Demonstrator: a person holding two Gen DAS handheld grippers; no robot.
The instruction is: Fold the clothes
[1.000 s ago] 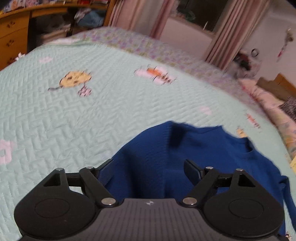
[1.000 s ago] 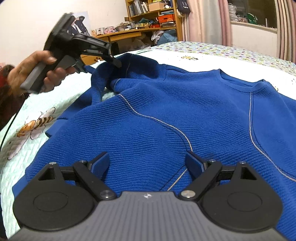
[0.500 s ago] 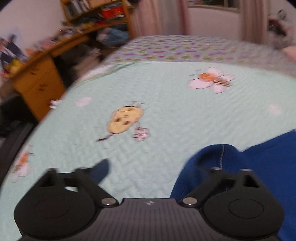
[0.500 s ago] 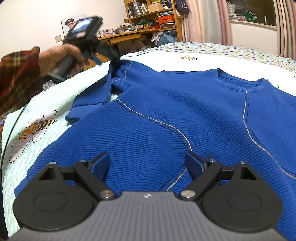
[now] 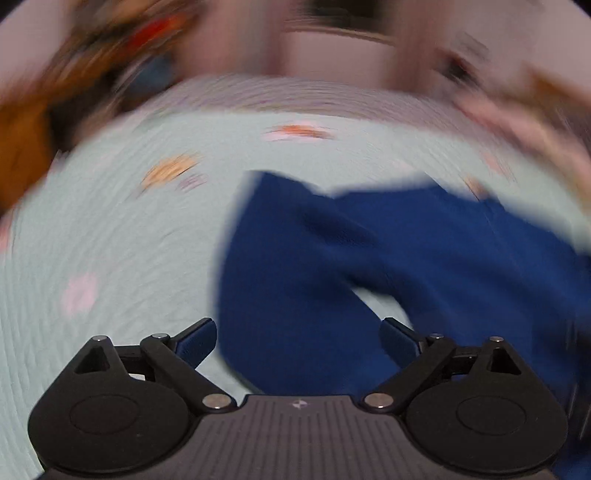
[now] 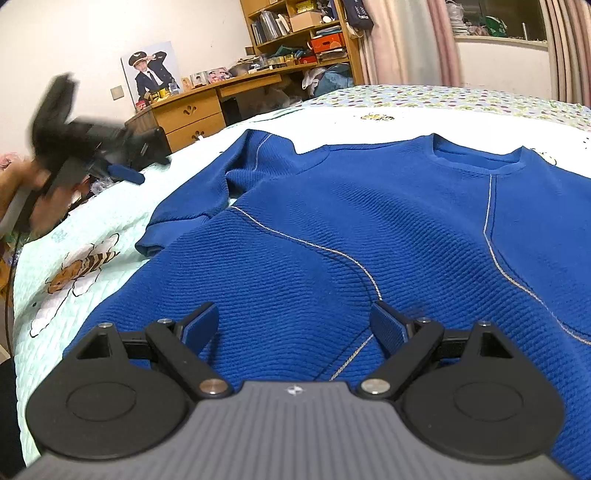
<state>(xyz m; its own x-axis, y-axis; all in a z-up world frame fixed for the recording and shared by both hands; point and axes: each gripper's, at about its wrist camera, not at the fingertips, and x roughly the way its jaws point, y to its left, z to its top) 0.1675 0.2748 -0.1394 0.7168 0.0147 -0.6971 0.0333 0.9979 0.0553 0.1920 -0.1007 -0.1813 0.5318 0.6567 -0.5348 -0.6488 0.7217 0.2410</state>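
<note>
Item: blue sweater [image 6: 369, 229], ribbed knit with pale seam stitching, lying flat on the mint quilt [image 6: 74, 251] of the bed. Its long axis runs away from your right gripper [image 6: 293, 325]: hem nearest you, round collar [image 6: 480, 162] at the far end, pointing toward the curtained window. Its left sleeve [image 6: 207, 192] lies bent beside the body, with the cuff resting on the quilt.

Your right gripper: jaws spread wide just above the lower front of the sweater, pads not pinching the cloth; it holds nothing.

Your left gripper [image 5: 299, 336]: its view is heavily blurred. Jaws wide and closing slightly, with blue fabric showing between them but not gripped. In the right wrist view it appears off to the sweater's left, clear of the sleeve.

Surroundings: bee prints on the quilt, wooden desk [image 6: 192, 110], bookshelf [image 6: 303, 33], pink curtains [image 6: 402, 40].
</note>
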